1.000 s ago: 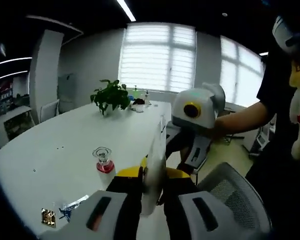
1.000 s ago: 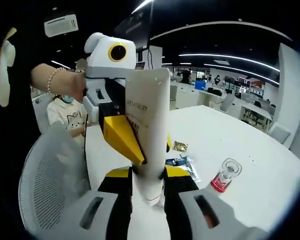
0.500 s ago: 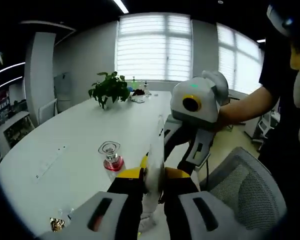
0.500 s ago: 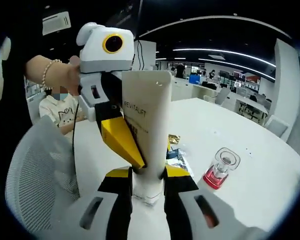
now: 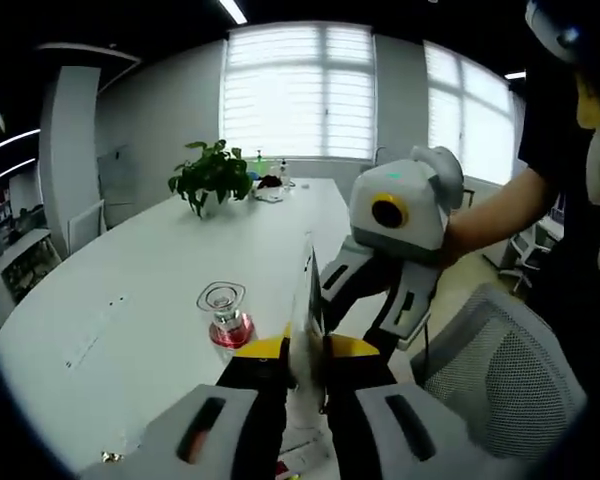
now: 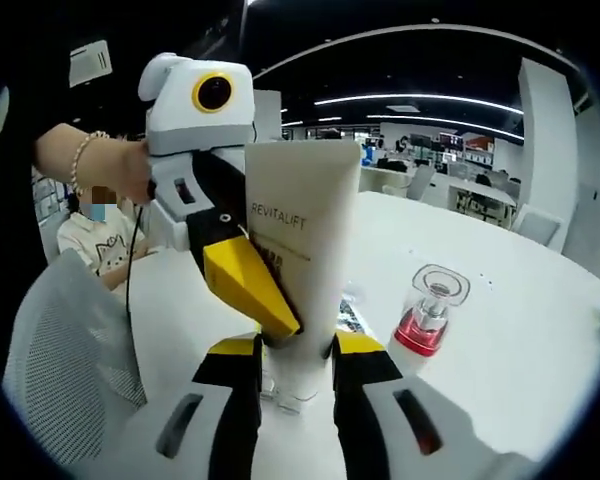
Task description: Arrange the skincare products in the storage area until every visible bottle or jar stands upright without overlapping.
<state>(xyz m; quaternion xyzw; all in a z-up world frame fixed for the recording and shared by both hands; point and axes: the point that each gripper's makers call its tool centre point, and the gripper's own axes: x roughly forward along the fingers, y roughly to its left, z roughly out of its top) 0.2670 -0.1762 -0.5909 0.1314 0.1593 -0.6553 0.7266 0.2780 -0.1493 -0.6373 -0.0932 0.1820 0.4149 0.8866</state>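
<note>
A white tube (image 6: 305,240) marked REVITALIFT stands cap-down just over the white table (image 6: 500,300). My right gripper (image 6: 298,345) is shut on its lower part, one yellow pad on each side. My left gripper (image 6: 268,300) comes in from the left and clamps the tube's flat faces; only one of its yellow fingers (image 6: 245,280) shows. In the left gripper view the tube (image 5: 305,300) appears edge-on, with my left gripper (image 5: 305,350) shut on it and the right gripper (image 5: 358,312) reaching in from the right. A small bottle (image 6: 428,308) (image 5: 223,318) with a red base and clear cap stands upright beside the tube.
A grey mesh chair (image 5: 510,370) (image 6: 50,350) sits at the table's edge under the person's arm (image 5: 490,225). A potted plant (image 5: 210,175) and small items stand at the table's far end. A foil packet (image 6: 348,308) lies behind the tube. Another person (image 6: 85,235) sits beyond the chair.
Both grippers kept their hold on the tube and carried it lower over the table and nearer the red-based bottle. The loose packets have slid out of the left gripper view.
</note>
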